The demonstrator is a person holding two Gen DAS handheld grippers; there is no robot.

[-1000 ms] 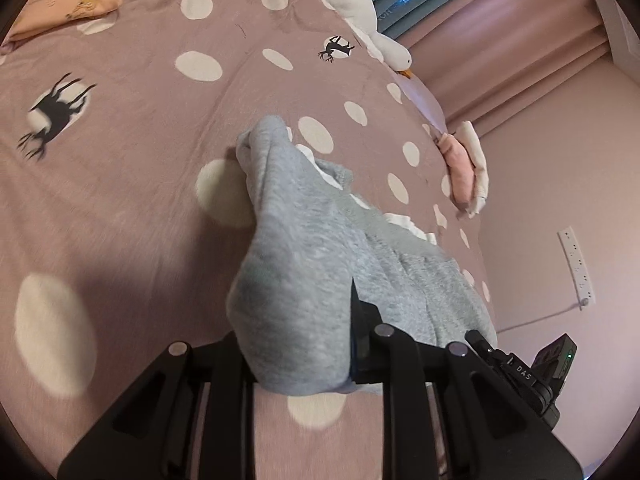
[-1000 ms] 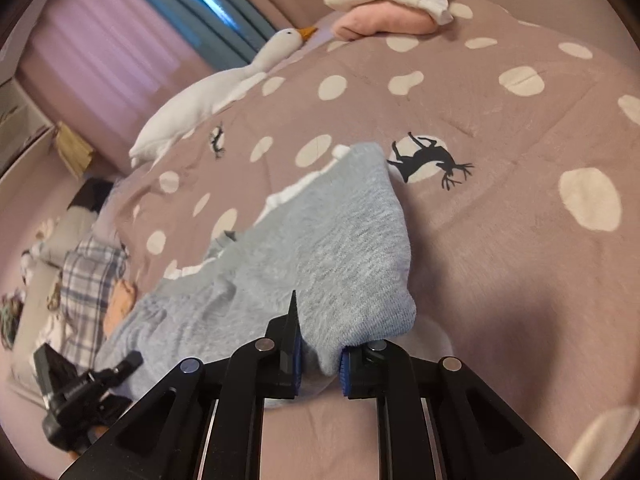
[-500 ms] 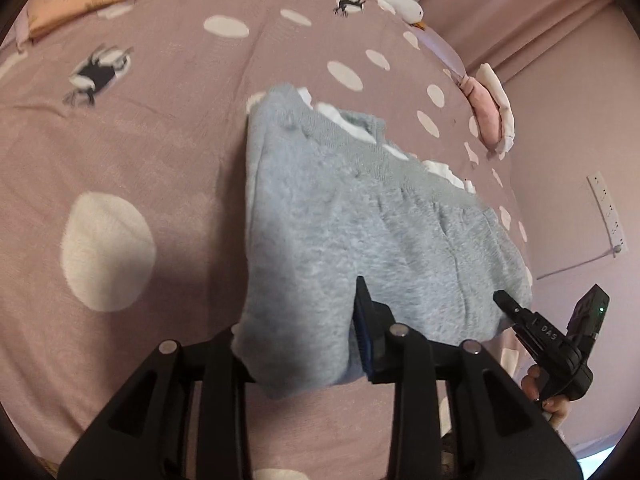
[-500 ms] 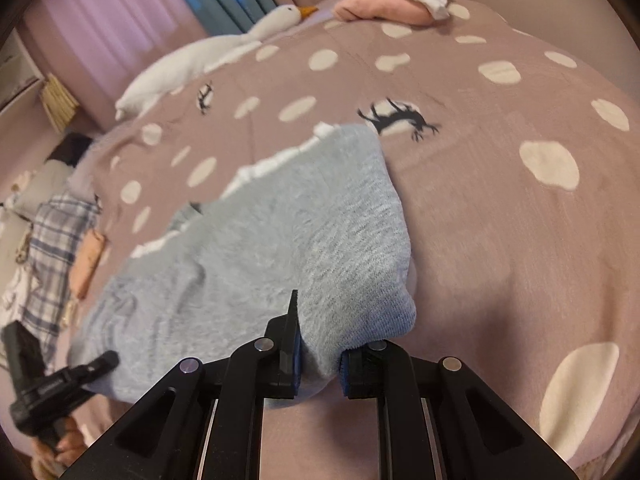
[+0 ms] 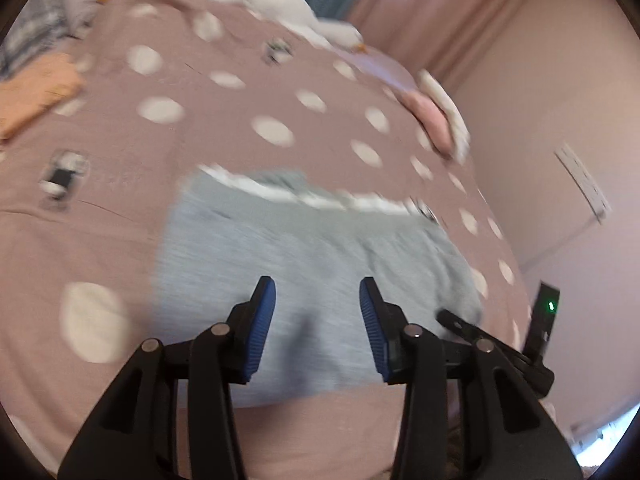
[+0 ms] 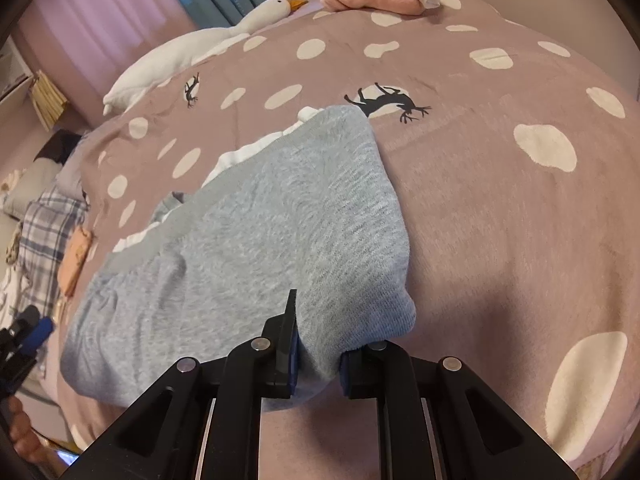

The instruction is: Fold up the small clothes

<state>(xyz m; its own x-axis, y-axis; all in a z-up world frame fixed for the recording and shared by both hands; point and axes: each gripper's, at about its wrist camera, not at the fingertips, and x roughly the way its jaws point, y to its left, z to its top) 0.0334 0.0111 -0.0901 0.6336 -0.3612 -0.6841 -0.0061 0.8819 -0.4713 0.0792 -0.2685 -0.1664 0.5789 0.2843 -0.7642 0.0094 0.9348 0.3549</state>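
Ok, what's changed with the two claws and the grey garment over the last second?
The left claw has just been opening and has let go of the grey garment; its pads now stand apart and clear, and the cloth lies flat on the spotted bedspread. The right claw is unchanged, still clamped on its corner.

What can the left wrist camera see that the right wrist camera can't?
Only the left wrist view shows the wall socket strip and the open left gripper, its jaws just opened, nothing between them. Only the right wrist view shows the right gripper shut on the grey garment, and the black deer print. Both show the garment, the spotted bedcover and the toy goose.
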